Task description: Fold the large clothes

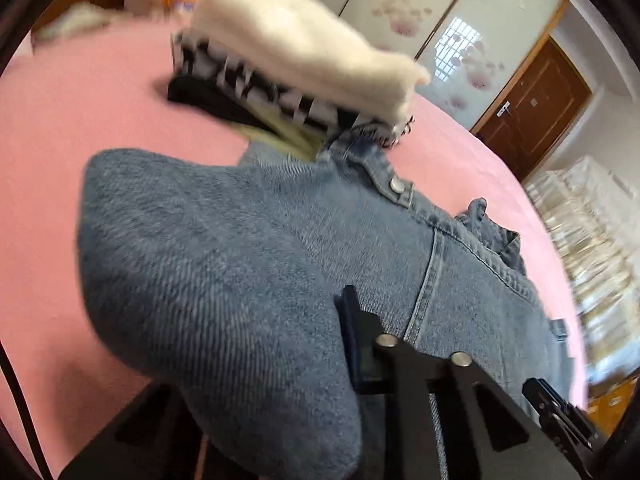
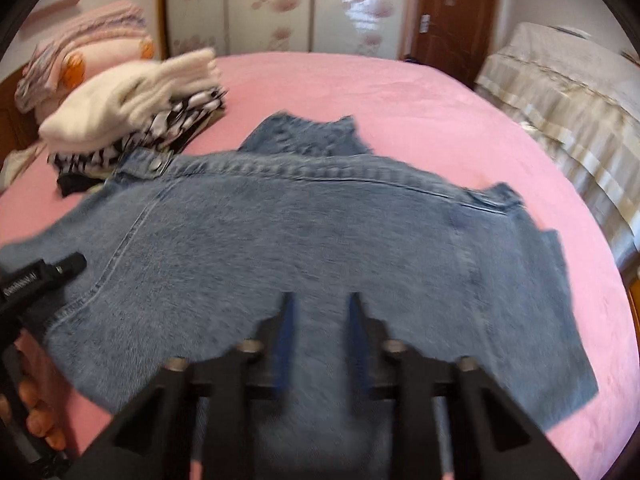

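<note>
A blue denim jacket (image 2: 304,232) lies on the pink bed (image 2: 400,92), collar at the far side. In the left wrist view a fold of the denim jacket (image 1: 224,264) drapes over my left gripper (image 1: 320,344); only one blue-padded finger (image 1: 354,336) shows and the other is hidden under the cloth. It looks shut on the denim. My right gripper (image 2: 320,320) is over the jacket's near edge with its jaws a little apart and denim showing between them. The left gripper also shows in the right wrist view (image 2: 48,276) at the jacket's left side.
A stack of folded clothes (image 2: 136,112), white on top, black-and-white below, sits on the bed at the far left, touching the jacket's corner. Pink bedding (image 2: 92,40) lies behind it. A covered piece of furniture (image 2: 560,92) stands at the right. A brown door (image 2: 452,12) is at the back.
</note>
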